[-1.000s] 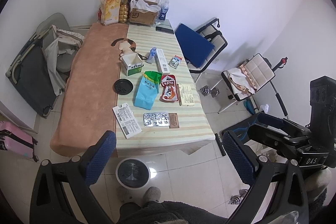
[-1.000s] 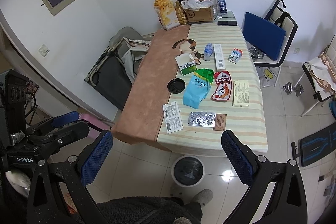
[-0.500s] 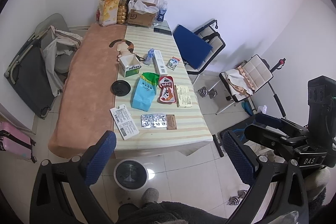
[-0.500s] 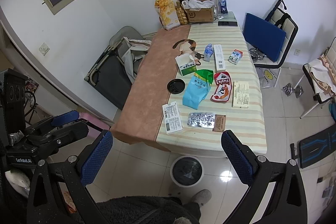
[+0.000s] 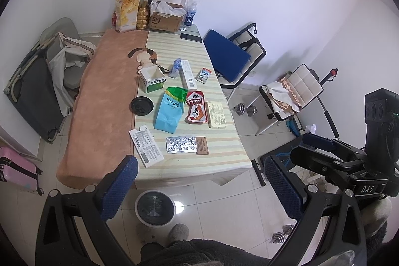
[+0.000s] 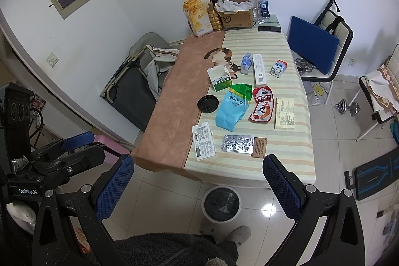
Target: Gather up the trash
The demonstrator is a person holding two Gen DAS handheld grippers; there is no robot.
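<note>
Both the left hand-held gripper [image 5: 199, 181] and right hand-held gripper [image 6: 198, 178] are held wide open and empty, above the floor, near the littered bench [image 6: 286, 166].

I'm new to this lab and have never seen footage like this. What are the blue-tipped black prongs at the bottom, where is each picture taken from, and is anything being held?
The prongs are the two fingers of a hand-held gripper; a person carries one in each hand. Each picture comes from a wide-angle camera on one gripper, looking forward along its fingers. The left gripper is seen from its own camera, the right gripper from its own. Both are open and hold nothing, well short of the table.

On the table lie scattered packaging: a blue bag, a red pouch, a blister pack, a black lid and several small boxes. A bin stands on the floor at the near end.
</note>
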